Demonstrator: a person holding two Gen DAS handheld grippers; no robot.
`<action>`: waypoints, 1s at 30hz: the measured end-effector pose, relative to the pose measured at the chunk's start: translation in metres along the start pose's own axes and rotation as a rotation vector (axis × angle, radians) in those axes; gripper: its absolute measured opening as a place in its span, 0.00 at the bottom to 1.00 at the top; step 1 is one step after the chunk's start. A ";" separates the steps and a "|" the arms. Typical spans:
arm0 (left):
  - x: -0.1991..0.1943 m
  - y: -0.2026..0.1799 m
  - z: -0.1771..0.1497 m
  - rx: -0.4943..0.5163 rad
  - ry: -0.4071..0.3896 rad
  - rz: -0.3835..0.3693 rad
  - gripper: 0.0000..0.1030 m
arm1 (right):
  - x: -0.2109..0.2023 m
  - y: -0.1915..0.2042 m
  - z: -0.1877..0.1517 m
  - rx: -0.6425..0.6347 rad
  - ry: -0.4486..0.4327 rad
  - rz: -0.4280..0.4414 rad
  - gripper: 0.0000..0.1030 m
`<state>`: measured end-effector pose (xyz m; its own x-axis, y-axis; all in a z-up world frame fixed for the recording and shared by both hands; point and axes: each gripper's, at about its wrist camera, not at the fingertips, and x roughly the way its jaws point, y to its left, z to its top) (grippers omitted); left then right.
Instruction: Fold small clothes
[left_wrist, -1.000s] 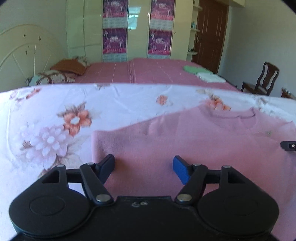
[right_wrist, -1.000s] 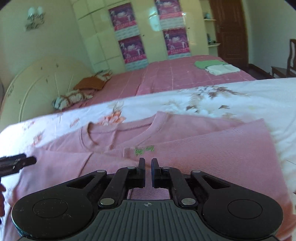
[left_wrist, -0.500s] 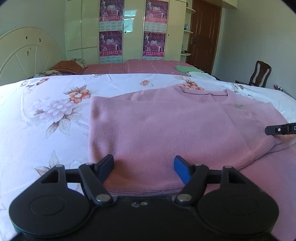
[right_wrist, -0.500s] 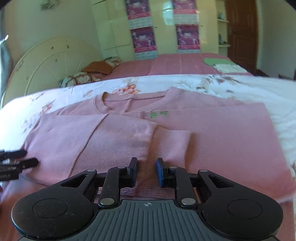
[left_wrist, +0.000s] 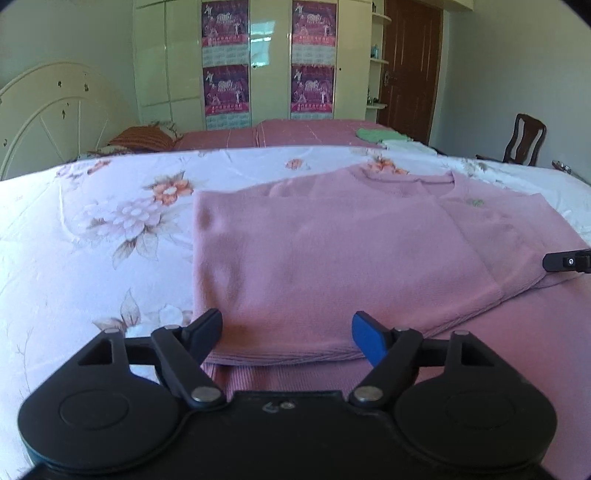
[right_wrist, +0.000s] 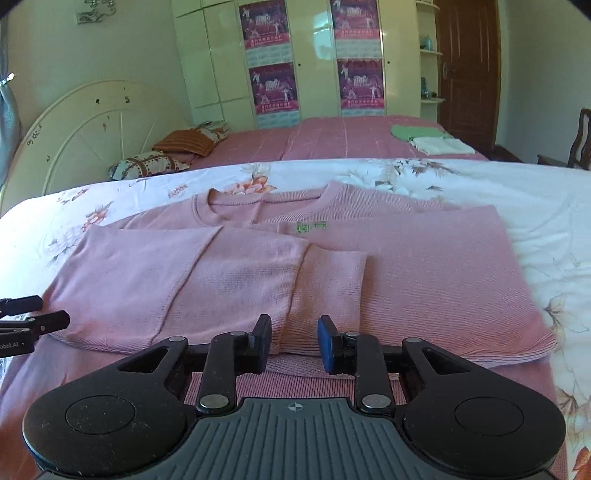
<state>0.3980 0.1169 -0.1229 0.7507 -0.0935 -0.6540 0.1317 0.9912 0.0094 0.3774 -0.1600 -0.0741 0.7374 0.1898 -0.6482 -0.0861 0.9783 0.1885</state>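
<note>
A pink knitted sweater (right_wrist: 424, 266) lies flat on the floral bedsheet, also in the left wrist view (left_wrist: 332, 266). Its left side and sleeve (right_wrist: 229, 280) are folded over the body, the cuff (right_wrist: 325, 288) ending near the middle. A small green label (right_wrist: 310, 227) sits below the round neckline. My right gripper (right_wrist: 294, 345) is open and empty just in front of the cuff. My left gripper (left_wrist: 288, 332) is wide open and empty at the near edge of the folded panel. Each gripper's tip shows at the edge of the other's view.
The white floral sheet (left_wrist: 92, 258) covers the near bed. Behind it is a second bed with a pink cover (right_wrist: 351, 140), pillows (right_wrist: 147, 164) and folded green and white clothes (right_wrist: 432, 142). A wardrobe, a door and a wooden chair (left_wrist: 524, 138) stand farther back.
My right gripper was shut on the sleeve, laid it across the sweater, then opened and let go. Both grippers have pulled back and up from the sweater.
</note>
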 end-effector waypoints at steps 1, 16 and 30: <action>0.001 0.001 -0.002 0.008 -0.011 -0.004 0.74 | 0.006 -0.003 -0.001 0.018 0.032 -0.024 0.26; -0.004 0.003 -0.002 0.005 0.008 -0.031 0.76 | 0.003 -0.008 -0.002 0.095 0.045 -0.089 0.28; -0.012 -0.013 0.007 0.034 0.040 0.056 0.76 | 0.010 -0.010 -0.002 0.063 0.099 -0.074 0.41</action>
<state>0.3915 0.1041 -0.1098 0.7308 -0.0339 -0.6818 0.1130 0.9910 0.0718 0.3848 -0.1677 -0.0840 0.6703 0.1272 -0.7311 0.0110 0.9834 0.1811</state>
